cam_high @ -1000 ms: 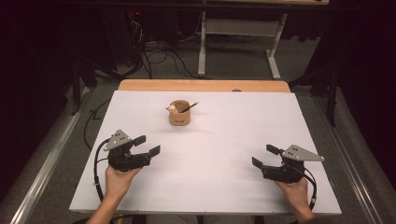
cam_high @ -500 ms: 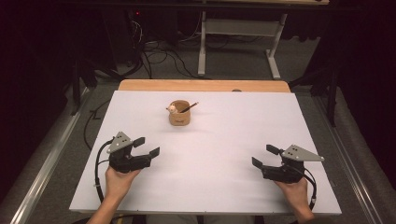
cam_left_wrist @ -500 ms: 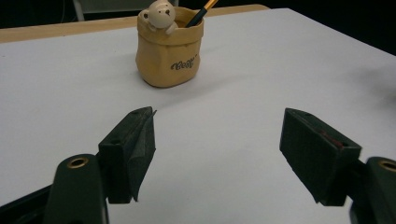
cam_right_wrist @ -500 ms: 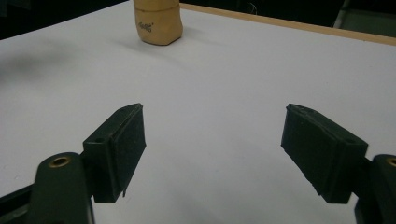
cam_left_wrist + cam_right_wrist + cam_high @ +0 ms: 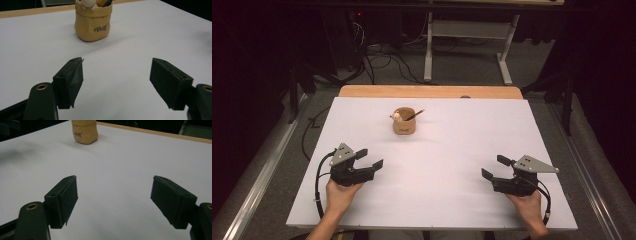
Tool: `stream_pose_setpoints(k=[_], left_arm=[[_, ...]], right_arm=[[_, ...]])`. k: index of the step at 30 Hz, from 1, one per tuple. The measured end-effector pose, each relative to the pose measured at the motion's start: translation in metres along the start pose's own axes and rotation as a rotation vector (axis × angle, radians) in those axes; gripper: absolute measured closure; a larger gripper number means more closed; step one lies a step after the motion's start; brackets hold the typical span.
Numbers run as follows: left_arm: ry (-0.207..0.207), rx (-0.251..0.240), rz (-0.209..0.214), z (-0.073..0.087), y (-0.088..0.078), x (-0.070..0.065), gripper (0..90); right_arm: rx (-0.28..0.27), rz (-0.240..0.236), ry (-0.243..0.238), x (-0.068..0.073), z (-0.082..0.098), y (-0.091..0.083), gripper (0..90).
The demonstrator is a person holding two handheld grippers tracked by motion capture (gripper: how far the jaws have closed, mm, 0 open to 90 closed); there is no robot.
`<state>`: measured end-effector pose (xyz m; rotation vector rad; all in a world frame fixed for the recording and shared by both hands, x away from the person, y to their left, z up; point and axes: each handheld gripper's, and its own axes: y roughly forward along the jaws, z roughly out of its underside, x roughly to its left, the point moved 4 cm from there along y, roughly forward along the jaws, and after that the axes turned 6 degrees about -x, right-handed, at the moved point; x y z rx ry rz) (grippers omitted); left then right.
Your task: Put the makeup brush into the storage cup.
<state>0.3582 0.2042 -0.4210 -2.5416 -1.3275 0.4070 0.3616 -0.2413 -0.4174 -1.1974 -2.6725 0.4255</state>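
A tan sack-shaped pot (image 5: pixel 404 121) stands upright on the white table top (image 5: pixel 447 150), toward the far middle. A dark pencil and a small pale figure stick out of its mouth. My left gripper (image 5: pixel 369 157) rests low at the front left, held by a hand, its jaws wide apart with nothing between them. The same pot (image 5: pixel 93 20) lies ahead of that left gripper (image 5: pixel 116 70), well beyond the fingertips. My right gripper (image 5: pixel 497 168) sits at the front right, also open and empty. Far off to its upper left stands the pot (image 5: pixel 84 130), past the right gripper (image 5: pixel 115 192).
A wooden strip (image 5: pixel 427 91) runs along the table's far edge. Behind it stand a metal frame (image 5: pixel 467 45) and loose cables (image 5: pixel 382 65) on the dark floor. A cable (image 5: pixel 318 180) trails from the left gripper near the table's left edge.
The left gripper has shifted slightly toward the person and down in the high view. The right gripper has kept still. Both jaw pairs stand as wide as before.
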Motion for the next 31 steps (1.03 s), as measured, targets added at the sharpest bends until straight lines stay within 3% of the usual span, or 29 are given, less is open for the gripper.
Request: stream_pose_setpoints(k=[8,27,31], left_arm=[[-0.001,0.001,-0.019,0.004,-0.0009,0.0034,27.4],[-0.021,0.011,-0.022,0.0096,0.0027,0.0052,28.0],[0.002,0.009,-0.025,0.0095,0.0023,0.0028,28.0]], right_arm=[[-0.009,-0.007,0.004,-0.0005,-0.0004,-0.0011,23.2],[-0.008,-0.022,-0.001,0.0003,0.0,-0.0002,23.0],[-0.008,-0.022,0.003,-0.0003,0.0,-0.0002,23.0]])
